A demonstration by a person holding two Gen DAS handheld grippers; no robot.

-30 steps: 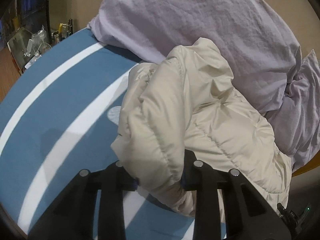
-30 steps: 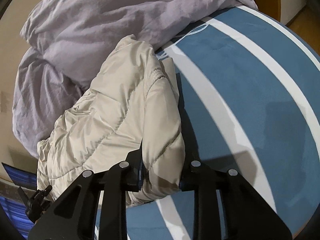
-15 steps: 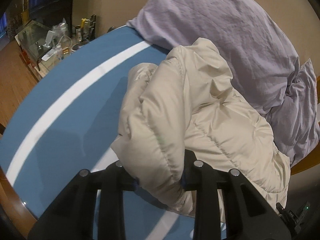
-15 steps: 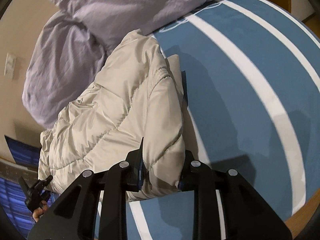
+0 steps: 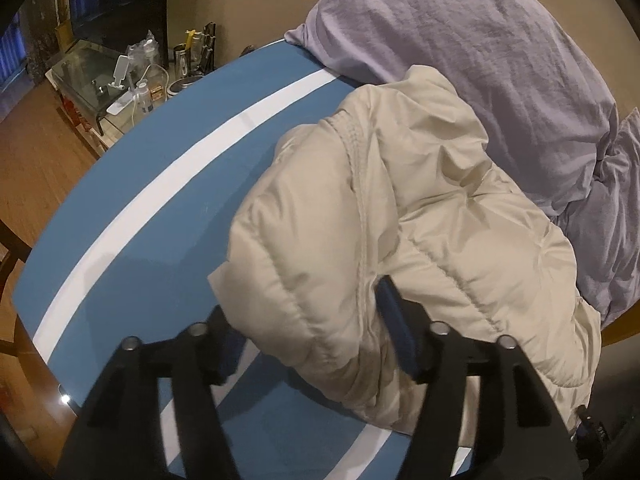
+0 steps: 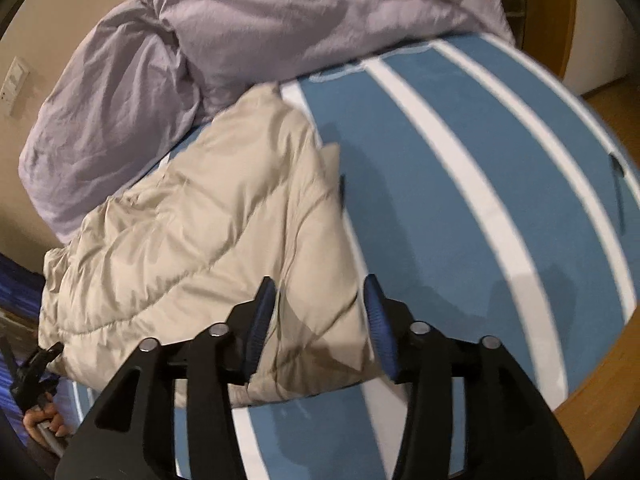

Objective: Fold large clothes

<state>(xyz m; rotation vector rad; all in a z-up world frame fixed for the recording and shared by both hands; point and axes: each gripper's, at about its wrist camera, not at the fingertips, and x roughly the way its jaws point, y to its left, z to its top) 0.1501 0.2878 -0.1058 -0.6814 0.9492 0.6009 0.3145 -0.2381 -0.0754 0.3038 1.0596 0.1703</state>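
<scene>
Side table (image 5: 92, 80): far left of the left wrist view, a glass-topped stand on the wooden floor, crowded with small bottles, cables and a white holder; too small to name each one.

Bed cover (image 5: 160, 216): blue with broad white stripes, running across both views; it carries everything else here.

Left gripper (image 5: 308, 328): low in its own view, pointing down at the jacket's near edge; the jaws have just been opening and now stand apart; a puffed fold of the jacket bulges up between them; the right finger's blue pad shows bare beside the fabric, the left pad is half hidden under the fold, so released as far as can be seen.

Jacket (image 5: 420, 232): cream quilted puffer, heaped in a bundle on the blue cover, its far end up against the purple bedding; in the right wrist view it (image 6: 208, 232) lies left of centre, its near corner flat on the stripes.

Purple bedding (image 5: 500, 60): a crumpled lilac duvet or pillow piled along the beige wall behind the jacket; seen again at the top of the right wrist view (image 6: 280, 20).

Right gripper (image 6: 320, 312): jaws have just been opening too; both blue pads stand clear, with the jacket's corner lying between them, not squeezed.

Hand (image 6: 40, 420): bottom left of the right wrist view, gripping the other tool's handle.
</scene>
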